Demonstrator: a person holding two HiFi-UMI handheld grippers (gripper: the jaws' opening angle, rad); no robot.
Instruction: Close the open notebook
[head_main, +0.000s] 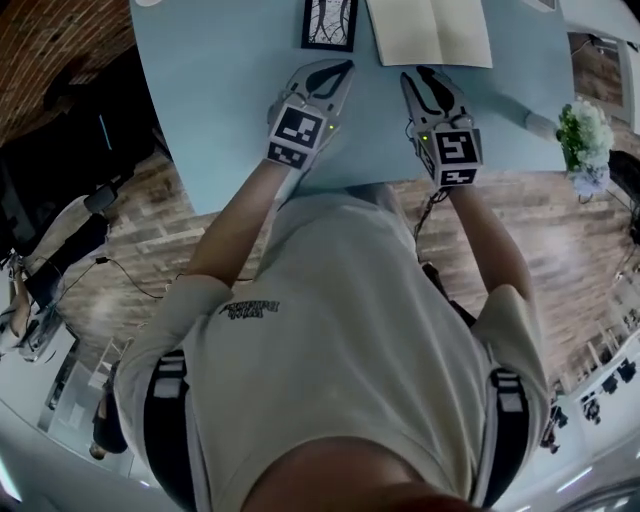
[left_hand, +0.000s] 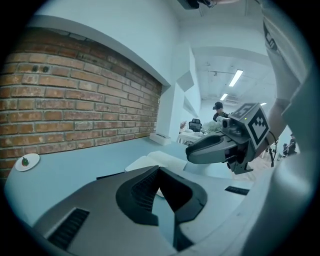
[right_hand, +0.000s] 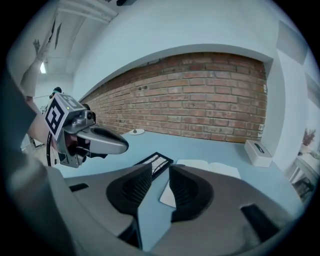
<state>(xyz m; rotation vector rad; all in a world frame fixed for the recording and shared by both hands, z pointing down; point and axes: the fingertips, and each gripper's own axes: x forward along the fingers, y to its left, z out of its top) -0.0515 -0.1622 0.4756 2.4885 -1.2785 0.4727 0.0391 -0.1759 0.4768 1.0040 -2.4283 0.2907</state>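
The open notebook (head_main: 430, 30) lies flat with cream pages up on the far part of the light blue table (head_main: 230, 100). It also shows in the left gripper view (left_hand: 150, 161) and in the right gripper view (right_hand: 210, 167). My left gripper (head_main: 343, 68) hovers over the table short of the notebook's left side, its jaws (left_hand: 159, 170) meeting at the tips with nothing held. My right gripper (head_main: 415, 75) hangs just before the notebook's near edge. Its jaws (right_hand: 160, 167) stand slightly apart, with only table and notebook showing through the gap.
A black picture frame (head_main: 330, 22) lies left of the notebook. Further off are a small white plate (right_hand: 135, 131) and a white box (right_hand: 258, 151) near the brick wall. A bunch of white flowers (head_main: 585, 140) stands at the table's right edge.
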